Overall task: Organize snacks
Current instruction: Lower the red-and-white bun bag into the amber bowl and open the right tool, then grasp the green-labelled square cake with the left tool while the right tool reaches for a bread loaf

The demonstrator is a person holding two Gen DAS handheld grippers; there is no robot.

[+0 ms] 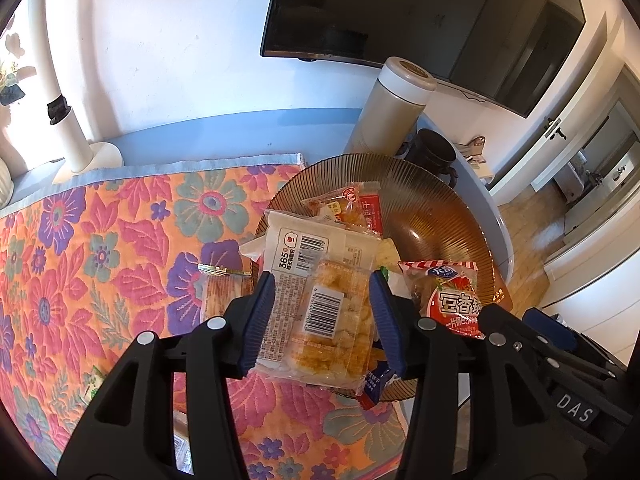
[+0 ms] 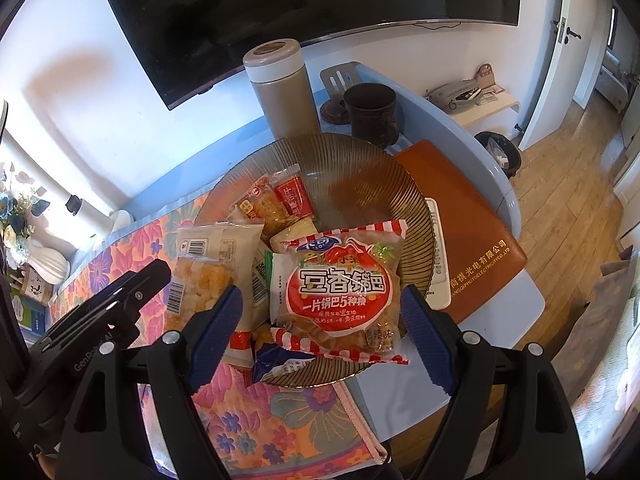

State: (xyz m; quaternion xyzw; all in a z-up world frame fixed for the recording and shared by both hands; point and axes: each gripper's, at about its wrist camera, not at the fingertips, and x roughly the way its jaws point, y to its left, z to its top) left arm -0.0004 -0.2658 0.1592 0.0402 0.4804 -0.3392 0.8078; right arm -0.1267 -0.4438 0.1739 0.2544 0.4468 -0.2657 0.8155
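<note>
Left gripper [image 1: 322, 312]: my blue pads sit on either side of a clear-wrapped rice cracker pack [image 1: 320, 320], its barcode side up. The left pad lies against the wrapper edge; at the right pad I cannot tell whether it presses or only stands beside the wrapper.

Right gripper [image 2: 322, 320]: my fingers are spread wide on either side of the red-and-white snack bag [image 2: 340, 292], and neither pad touches it (there is a gap on both sides).

Red-and-white snack bag: it lies on the near part of the amber ribbed plate [image 2: 400, 200], on top of other packets, printed face up.

Rice cracker pack: it is at the plate's left rim, partly over the floral cloth [image 1: 100, 240], overlapping a white bread packet [image 1: 304, 244] that leans over the same rim.

Other snacks: a small orange biscuit packet with a red end [image 2: 280, 200] rests toward the back left of the plate, and a blue wrapper [image 2: 280, 362] pokes out under the red-and-white bag at the near rim. One more flat packet [image 1: 218, 292] lies on the cloth just left of my left fingers.

Surroundings: a grey flask [image 2: 280, 88] and a dark mug [image 2: 370, 112] stand behind the plate; a brown notebook [image 2: 472, 232] lies to its right with a white remote [image 2: 438, 252] between them.
</note>
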